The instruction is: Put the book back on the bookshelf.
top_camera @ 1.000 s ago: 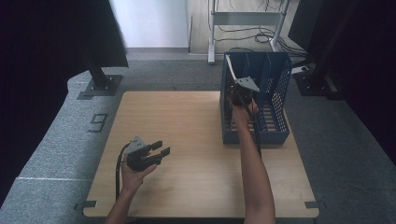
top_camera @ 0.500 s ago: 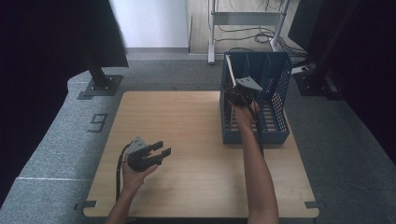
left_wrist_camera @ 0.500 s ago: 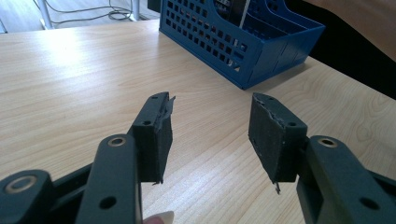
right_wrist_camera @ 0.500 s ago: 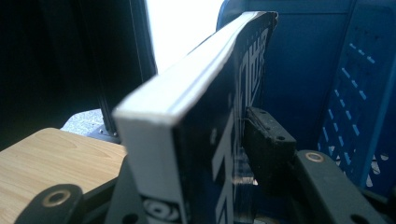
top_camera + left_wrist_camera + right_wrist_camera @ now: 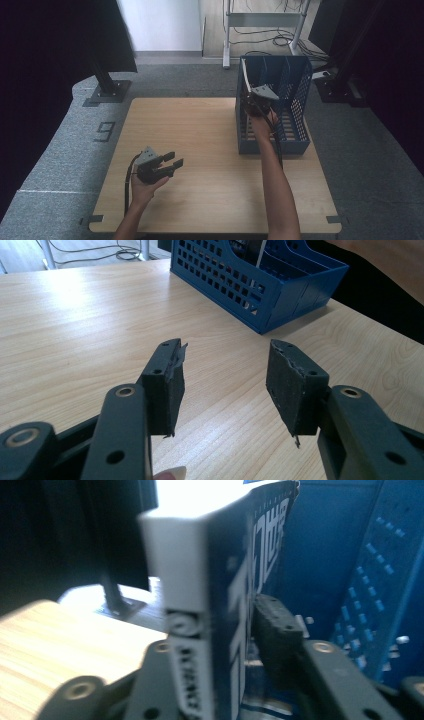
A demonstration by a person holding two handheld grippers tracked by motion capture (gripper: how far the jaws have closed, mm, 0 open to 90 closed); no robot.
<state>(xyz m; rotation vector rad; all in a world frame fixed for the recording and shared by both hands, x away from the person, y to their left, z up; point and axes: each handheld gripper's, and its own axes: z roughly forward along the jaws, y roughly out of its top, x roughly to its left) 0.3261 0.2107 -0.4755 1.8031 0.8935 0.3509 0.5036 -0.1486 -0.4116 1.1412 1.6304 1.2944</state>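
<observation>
— So, starting at the left, what do you see?

— On the left, the left gripper (image 5: 171, 164) hangs just over the bare wooden table (image 5: 200, 140), held in the person's left hand (image 5: 145, 187). Its jaws are spread, with nothing between the pads (image 5: 167, 385), only table top behind them.

— And further right?

— Toward the far right corner of the table stands a blue perforated file rack (image 5: 295, 90). The right gripper (image 5: 248, 95) reaches into it at its left wall.

— Is it holding something?

— Yes, a book (image 5: 225, 580) stands upright between its jaws, white page edges on one side, a dark blue cover with white lettering on the other. The jaws have just been closing, and both sit against the book's faces, pinching it.

— Where is the book, then?

— Inside the rack, in the left-hand compartment (image 5: 320, 545), its blue walls right behind it. From above, the book (image 5: 245, 75) shows as a thin pale edge by the rack's left wall.
</observation>
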